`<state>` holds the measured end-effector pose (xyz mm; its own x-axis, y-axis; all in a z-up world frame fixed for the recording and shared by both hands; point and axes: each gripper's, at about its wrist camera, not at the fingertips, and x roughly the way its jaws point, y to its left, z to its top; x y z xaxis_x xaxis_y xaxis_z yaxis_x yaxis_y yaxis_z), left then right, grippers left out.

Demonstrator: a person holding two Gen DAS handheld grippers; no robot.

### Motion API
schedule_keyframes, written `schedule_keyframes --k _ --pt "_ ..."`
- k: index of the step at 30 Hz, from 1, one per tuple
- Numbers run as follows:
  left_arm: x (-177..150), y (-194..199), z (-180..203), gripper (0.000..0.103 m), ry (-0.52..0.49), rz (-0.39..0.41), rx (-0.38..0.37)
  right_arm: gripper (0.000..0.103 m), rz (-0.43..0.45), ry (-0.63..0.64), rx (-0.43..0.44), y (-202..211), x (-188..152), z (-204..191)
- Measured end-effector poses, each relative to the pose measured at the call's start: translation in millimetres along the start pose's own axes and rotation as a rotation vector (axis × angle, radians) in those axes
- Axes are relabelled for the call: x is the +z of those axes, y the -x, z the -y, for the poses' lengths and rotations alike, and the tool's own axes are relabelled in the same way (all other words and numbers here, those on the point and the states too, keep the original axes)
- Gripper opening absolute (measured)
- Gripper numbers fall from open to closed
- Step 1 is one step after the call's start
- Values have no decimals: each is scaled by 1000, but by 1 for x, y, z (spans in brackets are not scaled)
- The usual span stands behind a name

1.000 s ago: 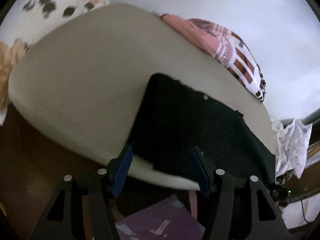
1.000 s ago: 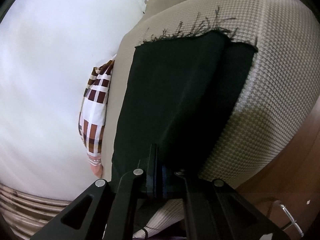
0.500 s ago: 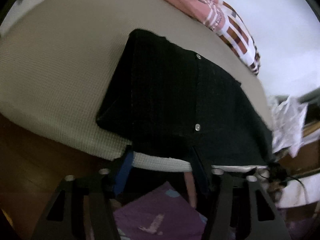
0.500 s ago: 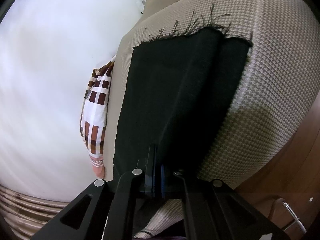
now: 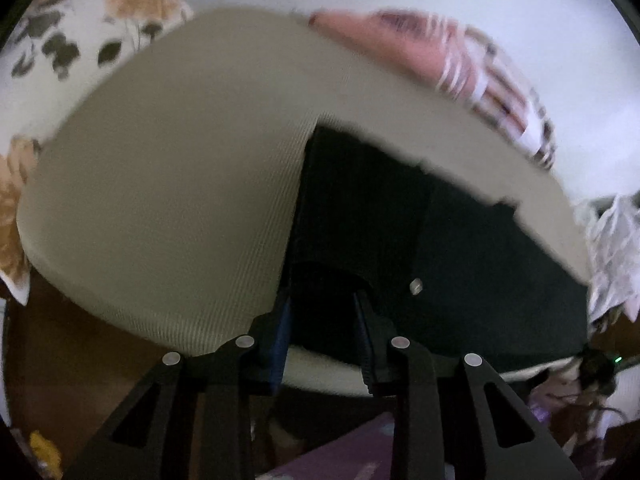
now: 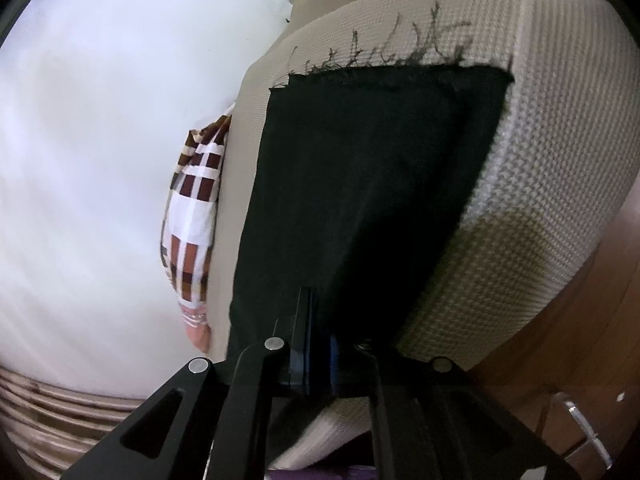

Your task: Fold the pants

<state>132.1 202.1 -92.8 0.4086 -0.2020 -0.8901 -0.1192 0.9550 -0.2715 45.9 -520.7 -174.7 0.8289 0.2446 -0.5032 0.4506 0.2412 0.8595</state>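
Black pants (image 5: 420, 240) lie flat on a beige textured cushion (image 5: 180, 208). In the left wrist view my left gripper (image 5: 322, 300) reaches over the near waist edge with the jaws partly apart and black fabric between them; a metal button (image 5: 416, 287) shows just to its right. In the right wrist view the pants (image 6: 372, 184) stretch away to a frayed hem (image 6: 380, 60). My right gripper (image 6: 320, 340) is shut on the near edge of the black fabric.
A pink and brown plaid cloth (image 5: 472, 76) lies behind the cushion against the white wall; it also shows in the right wrist view (image 6: 196, 208). A floral pillow (image 5: 80, 48) sits at the far left. Brown wood (image 6: 580, 340) borders the cushion.
My left gripper has moved forward onto the pants' near edge and its jaws have narrowed around the fabric. The right gripper stays shut on the pants, shifted slightly.
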Motion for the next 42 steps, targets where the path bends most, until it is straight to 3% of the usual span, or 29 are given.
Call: schedule_keyframes --k 12,17,27,30,32,39,42 --pt "-12 -8 -2 33 1 24 28 3 12 -47 47 4 10 14" --pt "-14 -7 -1 35 13 26 29 4 86 -116 76 29 23 35" --pt "-14 -6 -2 35 5 28 36 3 174 48 -74 58 34 21" --pt "-15 -7 -3 36 2 29 33 2 178 -6 -43 60 38 35" --pt "-16 -6 -3 37 0 31 35 2 184 29 -69 59 37 28" --pt "-17 -7 1 37 -1 33 28 2 200 16 -16 68 38 21" --pt "-17 -6 4 38 -11 31 29 2 213 45 -54 70 42 14"
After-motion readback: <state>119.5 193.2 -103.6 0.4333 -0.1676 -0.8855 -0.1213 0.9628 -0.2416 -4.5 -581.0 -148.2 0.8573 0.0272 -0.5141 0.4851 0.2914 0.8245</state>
